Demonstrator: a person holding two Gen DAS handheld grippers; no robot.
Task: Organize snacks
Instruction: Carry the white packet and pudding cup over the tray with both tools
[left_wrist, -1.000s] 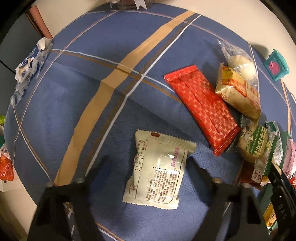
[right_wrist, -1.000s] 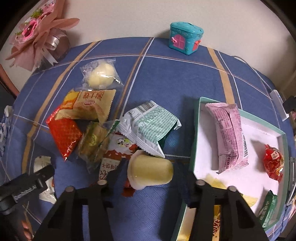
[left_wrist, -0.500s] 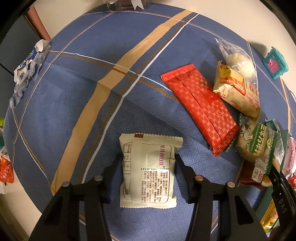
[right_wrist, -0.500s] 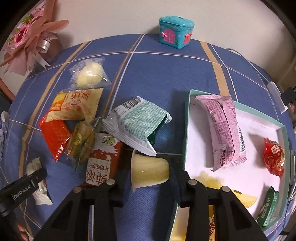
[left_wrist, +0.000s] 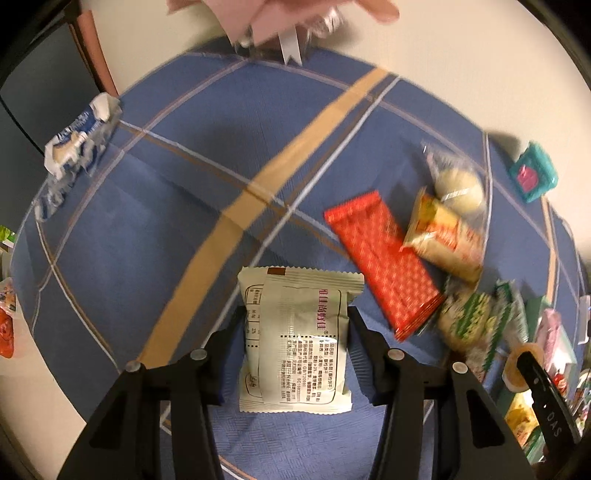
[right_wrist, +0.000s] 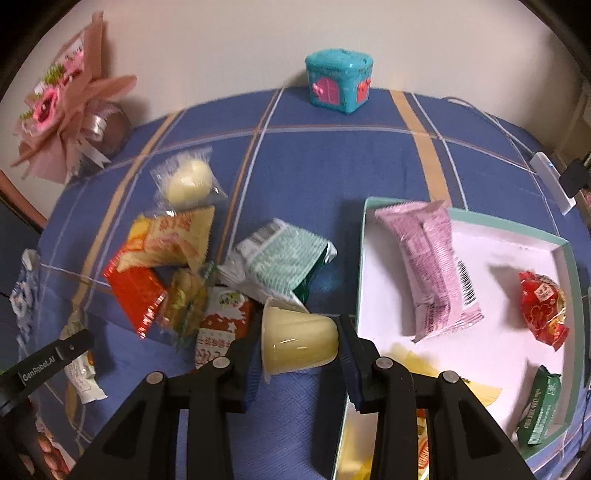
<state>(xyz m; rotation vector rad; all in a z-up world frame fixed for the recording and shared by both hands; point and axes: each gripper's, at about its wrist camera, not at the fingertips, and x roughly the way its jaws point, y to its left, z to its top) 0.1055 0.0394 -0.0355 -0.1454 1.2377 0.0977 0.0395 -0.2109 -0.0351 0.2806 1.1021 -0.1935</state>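
Snacks are being picked up: the left gripper (left_wrist: 295, 341), open around it a second ago, now clamps the cream-white printed biscuit packet (left_wrist: 295, 341), while the right gripper (right_wrist: 301, 345) has closed on the pale yellow plastic jelly cup (right_wrist: 299, 343) just beside the teal-rimmed white tray (right_wrist: 565, 254), so both seem ready for boxing.

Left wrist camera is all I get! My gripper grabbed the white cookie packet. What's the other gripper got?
Observer: The right gripper is shut on a yellow jelly cup, lying on its side between the pads.
Operator: Where do the snacks go?
Observer: Beside it sits a teal-rimmed white box.
Operator: Anything in there already?
Observer: Yes, a pink packet, a red wrapped sweet and a small green packet, among others.
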